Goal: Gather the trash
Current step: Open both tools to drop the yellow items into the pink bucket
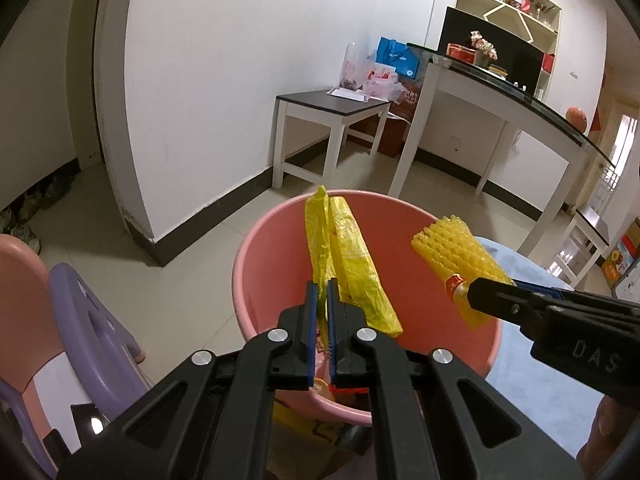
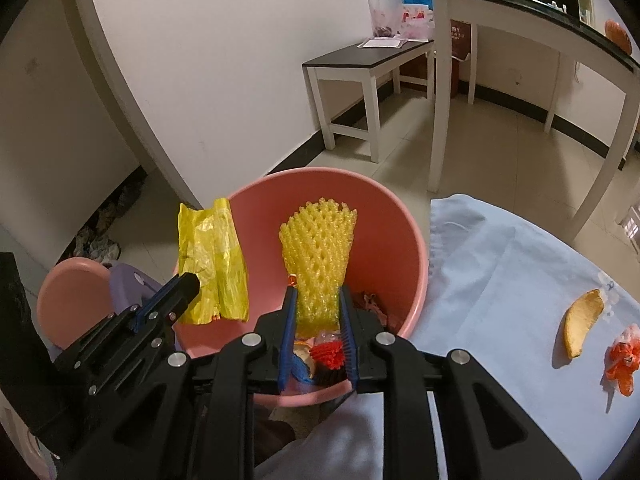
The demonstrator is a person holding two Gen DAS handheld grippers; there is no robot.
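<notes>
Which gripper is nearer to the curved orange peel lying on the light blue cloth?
Right. The right gripper, holding yellow foam netting over the pink bucket, is beside the cloth with the peel; the left gripper is at the bucket's far side.

The bucket (image 2: 400,216) under the tongs is pink. The plastic bag (image 1: 352,264) in the left tongs (image 1: 322,292) is bright yellow with pale swirls. The foam net (image 2: 318,248) in the right tongs (image 2: 318,300) is yellow with a criss-cross pattern of holes. Both tongs are black with blue pads. The cloth (image 2: 500,272) right of the right tongs is light blue. On it lie an orange-yellow peel (image 2: 582,326) and a red-orange wrapper (image 2: 622,360).
</notes>
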